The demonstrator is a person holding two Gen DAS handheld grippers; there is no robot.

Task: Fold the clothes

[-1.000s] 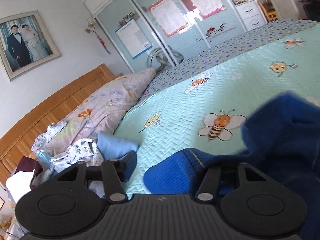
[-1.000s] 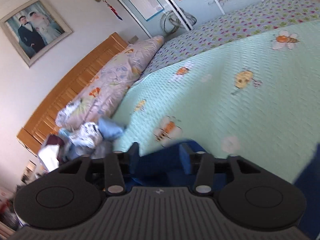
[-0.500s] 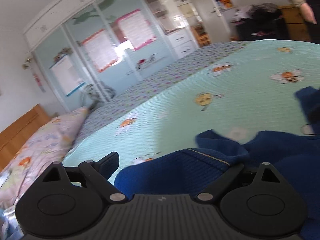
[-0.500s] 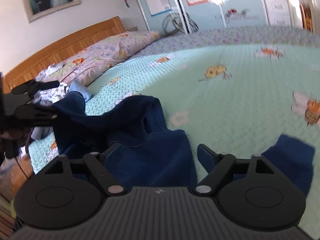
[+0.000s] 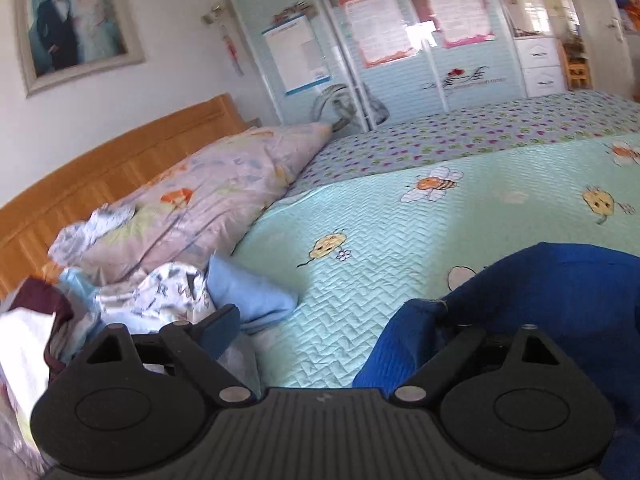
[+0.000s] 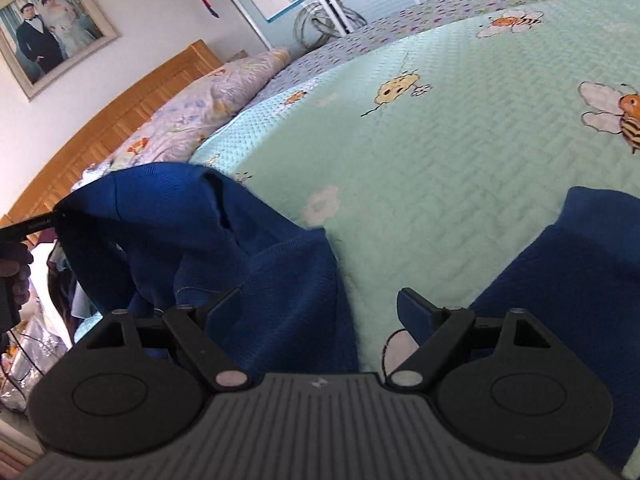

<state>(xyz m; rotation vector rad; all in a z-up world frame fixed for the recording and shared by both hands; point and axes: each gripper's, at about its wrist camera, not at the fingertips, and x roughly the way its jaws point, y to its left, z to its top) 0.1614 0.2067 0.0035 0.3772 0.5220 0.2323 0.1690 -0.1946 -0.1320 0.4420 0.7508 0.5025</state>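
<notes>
A blue knit garment (image 6: 256,264) is seen rumpled and unfolded on the bee-print bedspread (image 6: 460,152), one part draped over a finger of the left gripper (image 5: 340,336), whose jaws are spread wide. The right gripper (image 6: 320,312) is held with jaws apart above the cloth, nothing pinched. Folding appears barely begun; other clothes (image 5: 168,292) are heaped beside the pillow (image 5: 208,200).

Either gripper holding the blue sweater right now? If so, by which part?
Neither. Left gripper and right gripper both stand open, pads clear of the blue sweater, which lies on the bed.
</notes>
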